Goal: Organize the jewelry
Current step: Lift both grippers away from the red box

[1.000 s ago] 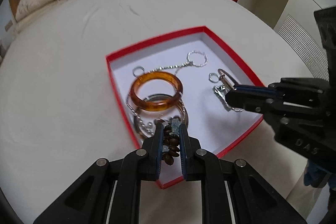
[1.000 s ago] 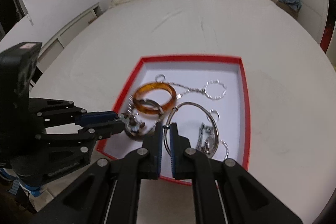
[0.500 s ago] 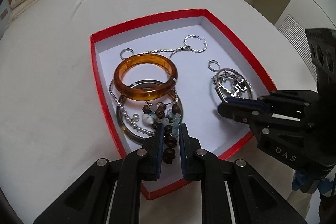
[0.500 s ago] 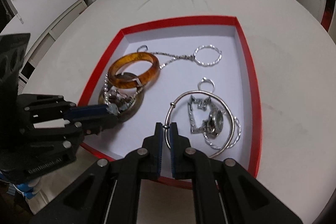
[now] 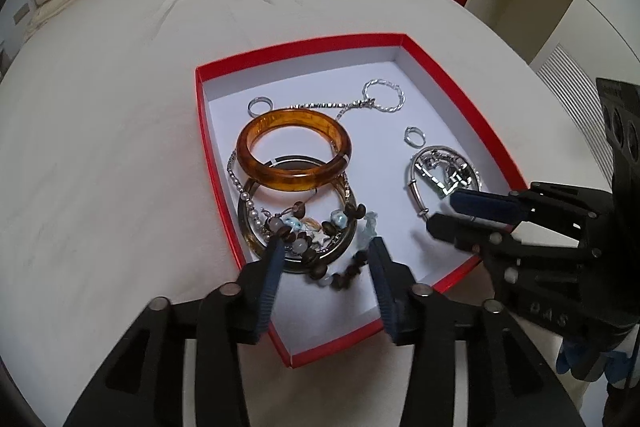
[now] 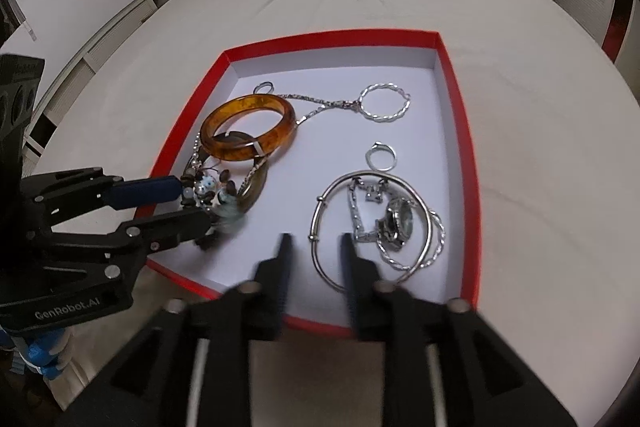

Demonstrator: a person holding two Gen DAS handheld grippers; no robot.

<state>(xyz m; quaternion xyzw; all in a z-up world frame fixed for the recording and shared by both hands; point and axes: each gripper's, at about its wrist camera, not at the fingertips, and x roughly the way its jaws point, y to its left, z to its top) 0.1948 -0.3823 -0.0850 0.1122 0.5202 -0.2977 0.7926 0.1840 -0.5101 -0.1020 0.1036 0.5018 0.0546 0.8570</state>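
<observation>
On the bed lies a red box of jewelry. Both claws reach low over its near edge, spread wide, gripping nothing: left claw straddles the bead bracelet, right claw the silver bangle.

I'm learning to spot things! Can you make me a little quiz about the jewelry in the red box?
1. True or false: the amber bangle lies outside the red box.
2. The left gripper is: A open, B shut?
3. What lies between the left gripper's fingers?

Key:
1. False, it lies inside.
2. A, as is the right gripper.
3. The brown beaded bracelet.
</observation>
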